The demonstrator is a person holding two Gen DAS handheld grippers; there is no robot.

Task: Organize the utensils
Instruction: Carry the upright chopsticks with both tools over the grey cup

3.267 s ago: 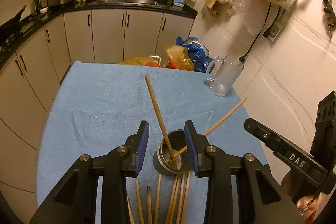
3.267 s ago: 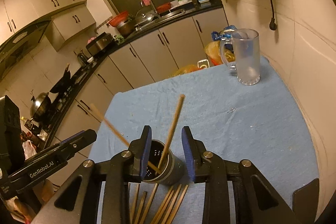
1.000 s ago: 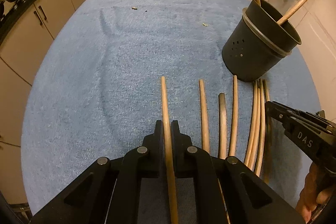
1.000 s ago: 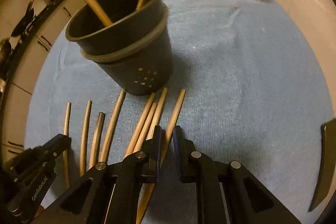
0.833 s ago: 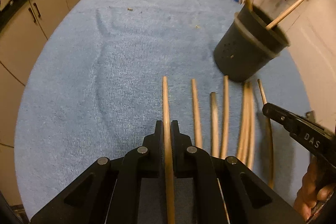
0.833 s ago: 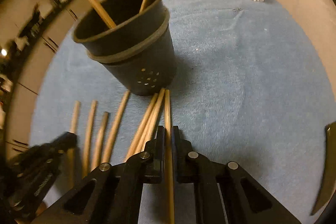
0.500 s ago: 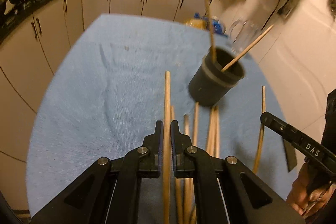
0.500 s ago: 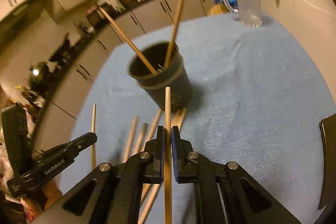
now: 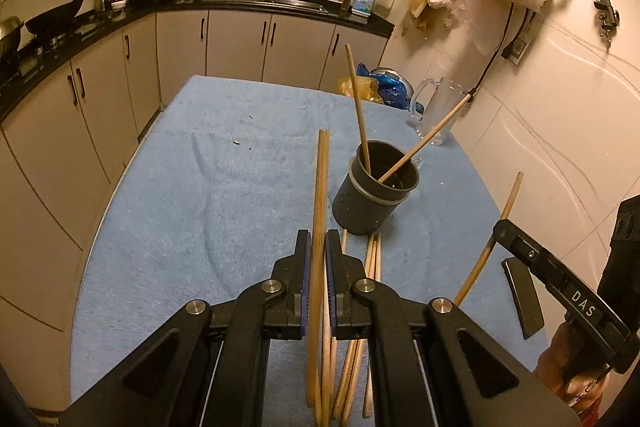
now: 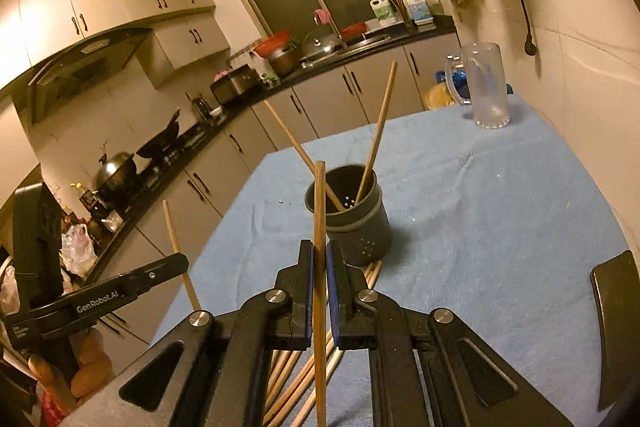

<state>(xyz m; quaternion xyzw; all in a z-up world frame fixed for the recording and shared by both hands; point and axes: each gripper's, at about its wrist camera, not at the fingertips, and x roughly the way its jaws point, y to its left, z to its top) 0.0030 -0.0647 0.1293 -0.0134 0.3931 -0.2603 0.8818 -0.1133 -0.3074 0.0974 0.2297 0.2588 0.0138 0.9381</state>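
Observation:
A dark perforated cup (image 9: 360, 207) stands on the blue cloth (image 9: 200, 207) with two wooden chopsticks leaning in it. My left gripper (image 9: 318, 243) is shut on one chopstick (image 9: 321, 179), held above the cloth short of and left of the cup. My right gripper (image 10: 319, 251) is shut on another chopstick (image 10: 319, 199), its tip in front of the cup (image 10: 360, 227). Several loose chopsticks (image 9: 372, 259) lie on the cloth just before the cup. Each gripper shows in the other's view: the right gripper (image 9: 500, 227) and the left gripper (image 10: 182, 261).
A glass mug (image 10: 486, 87) stands at the far right corner of the table near the wall. A dark flat object (image 9: 522, 297) lies at the table's right edge. Cabinets and a counter run along the left and back. Plastic bags sit behind the table.
Both grippers have lifted off the cloth, each with a chopstick, and tilted upward. The cup now sits farther ahead and the loose chopsticks lie below.

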